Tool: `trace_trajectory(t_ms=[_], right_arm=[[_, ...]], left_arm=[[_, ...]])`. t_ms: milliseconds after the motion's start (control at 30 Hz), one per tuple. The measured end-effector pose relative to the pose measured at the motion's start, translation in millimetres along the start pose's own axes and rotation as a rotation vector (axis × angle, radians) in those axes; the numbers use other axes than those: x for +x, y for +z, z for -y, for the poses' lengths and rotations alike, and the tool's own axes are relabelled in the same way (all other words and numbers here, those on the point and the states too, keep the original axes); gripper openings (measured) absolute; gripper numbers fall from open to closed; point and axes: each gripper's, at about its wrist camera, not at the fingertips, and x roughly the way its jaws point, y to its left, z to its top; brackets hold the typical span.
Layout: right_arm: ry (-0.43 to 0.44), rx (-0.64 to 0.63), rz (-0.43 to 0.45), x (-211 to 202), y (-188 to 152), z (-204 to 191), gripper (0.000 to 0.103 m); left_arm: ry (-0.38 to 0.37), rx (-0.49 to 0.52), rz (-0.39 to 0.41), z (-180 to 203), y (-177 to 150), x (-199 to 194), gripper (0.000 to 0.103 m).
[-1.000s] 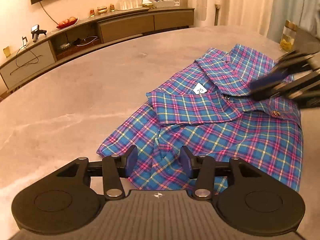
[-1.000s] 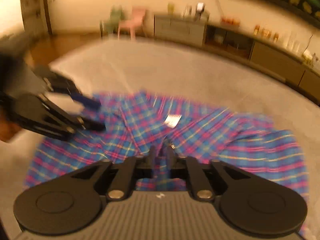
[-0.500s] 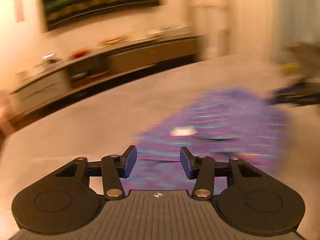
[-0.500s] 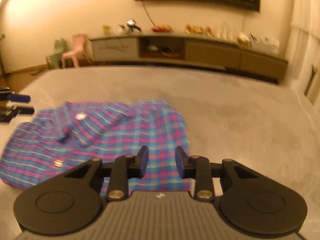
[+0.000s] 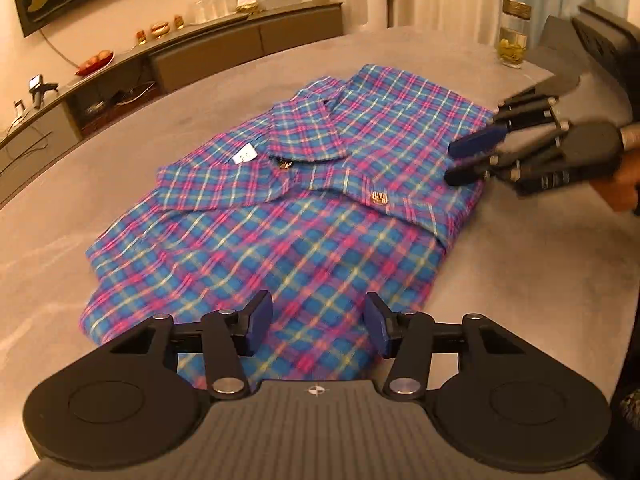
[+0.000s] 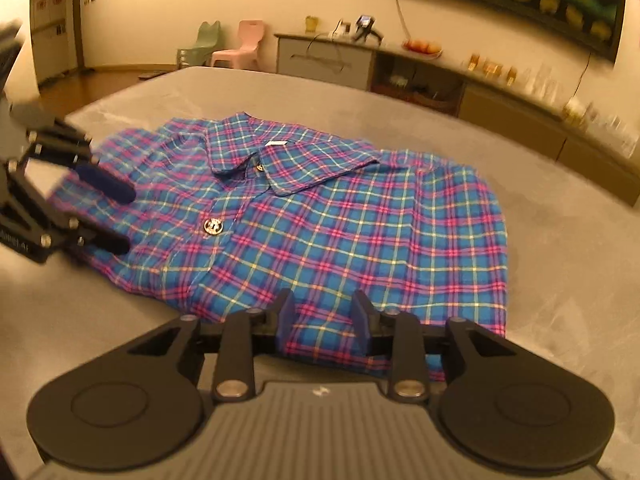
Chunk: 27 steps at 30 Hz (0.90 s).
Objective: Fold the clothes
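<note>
Surface (image 5: 120,152): grey, marble-like with pale veining, broad, matte. One plaid shirt (image 5: 288,216) lies flat on it, folded into a rough rectangle, collar up, blue/pink/yellow check, buttons closed at the collar and placket. Small white tag inside the collar. Shirt sits roughly mid-surface, bare grey all round it. Glass jar (image 5: 514,36) with a gold lid and yellowish contents stands upright near the far edge, well apart from the shirt.
</note>
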Motion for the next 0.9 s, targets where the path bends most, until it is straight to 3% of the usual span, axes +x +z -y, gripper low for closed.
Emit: trace_trajectory(t_ms=[167,267,333,367,467,633,700,733,800,900], right_arm=[[-0.01,0.016,0.019,-1.1,-19.3,1.1,0.038],[-0.097,0.022,0.029,2.9,-20.1,-11.6,0.04],[-0.165,0.019,0.043,10.4,-18.1,-18.6,0.05],[-0.197,0.025,0.052,17.1,-15.1,-17.5,0.059],[-0.22,0.039,0.073,38.4,-1.3,5.7,0.06],[-0.165,0.059,0.06,57.2,15.5,56.6,0.06],[-0.157,0.083,0.032,51.8,25.9,72.3,0.044],[-0.163,0.101,0.029,47.0,30.8,79.1,0.032],[-0.141,0.167,0.067,34.5,34.0,90.0,0.032],[-0.158,0.244,0.003,48.9,20.9,108.5,0.029]], left_arm=[[0.094,-0.055,0.004,-16.5,6.8,11.9,0.064],[0.15,-0.089,0.007,-26.5,10.9,19.1,0.065],[0.188,-0.111,0.009,-33.1,13.6,23.9,0.064],[0.195,-0.125,0.01,-36.3,17.2,27.1,0.063],[0.185,-0.175,0.013,-46.0,34.1,39.6,0.064],[0.153,-0.254,0.045,-56.5,57.7,46.2,0.06],[0.123,-0.28,0.093,-57.0,59.6,35.8,0.06],[0.121,-0.293,0.106,-59.2,58.5,32.9,0.06],[0.118,-0.328,0.089,-66.2,53.2,38.7,0.06],[0.118,-0.386,0.033,-75.2,43.9,60.9,0.065]])
